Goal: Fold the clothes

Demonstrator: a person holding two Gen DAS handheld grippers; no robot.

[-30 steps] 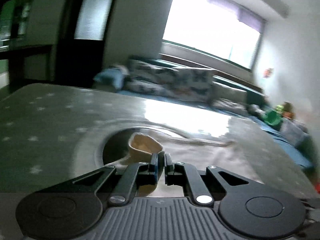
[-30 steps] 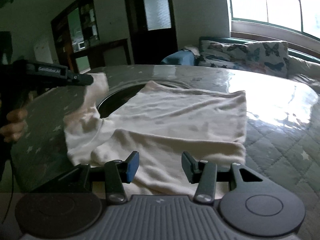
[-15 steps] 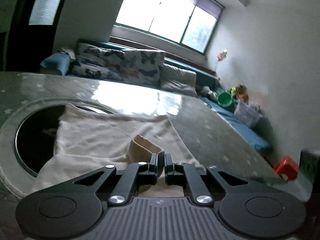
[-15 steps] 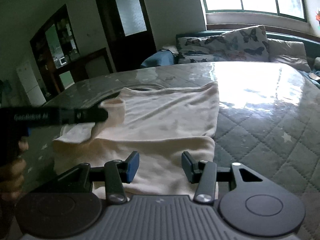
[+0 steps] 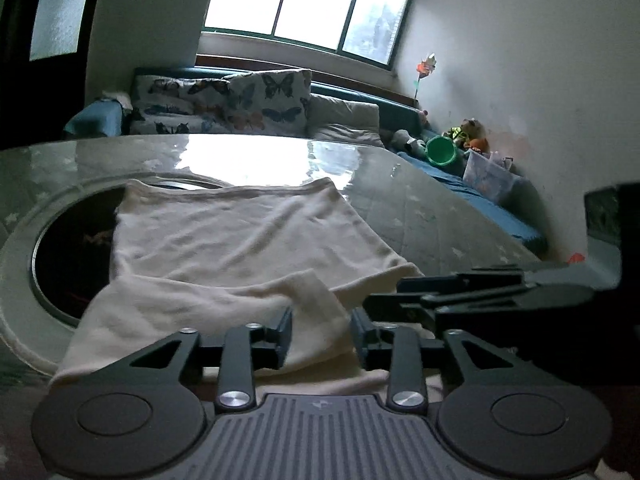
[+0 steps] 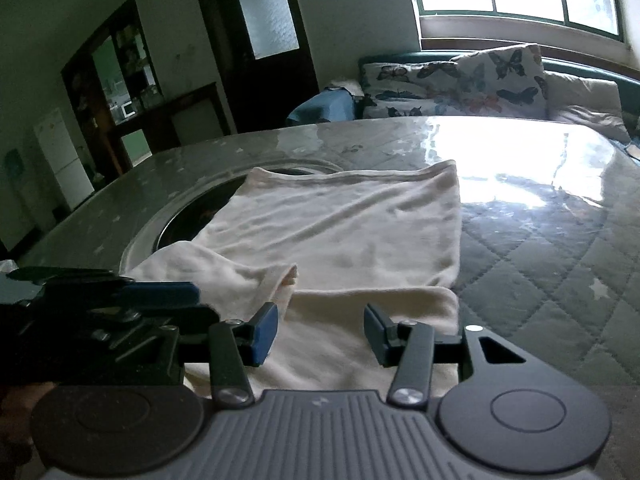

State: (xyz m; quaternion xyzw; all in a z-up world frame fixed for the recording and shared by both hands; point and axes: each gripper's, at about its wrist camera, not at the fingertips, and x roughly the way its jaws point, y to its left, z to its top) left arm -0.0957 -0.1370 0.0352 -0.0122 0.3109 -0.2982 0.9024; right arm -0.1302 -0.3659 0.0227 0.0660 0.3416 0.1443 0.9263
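A cream shirt (image 5: 248, 240) lies flat on the quilted table, its near part folded over; it also shows in the right wrist view (image 6: 340, 232). Its sleeve (image 5: 316, 316) lies folded across the near edge, between my left gripper's (image 5: 320, 336) open fingers, and shows in the right wrist view (image 6: 280, 284). My right gripper (image 6: 318, 336) is open and empty, low over the shirt's near folded edge. Each gripper shows in the other's view, the right one (image 5: 460, 300) close beside the left one (image 6: 120, 300).
A round dark opening (image 5: 68, 256) in the table top lies under the shirt's left side, also in the right wrist view (image 6: 192, 216). The quilted table cover (image 6: 560, 264) stretches to the right. A sofa with butterfly cushions (image 5: 224, 100) stands behind the table.
My left gripper carried the sleeve rightward over the shirt, then opened and let it go. The sleeve now lies folded on the shirt. My right gripper stayed open.
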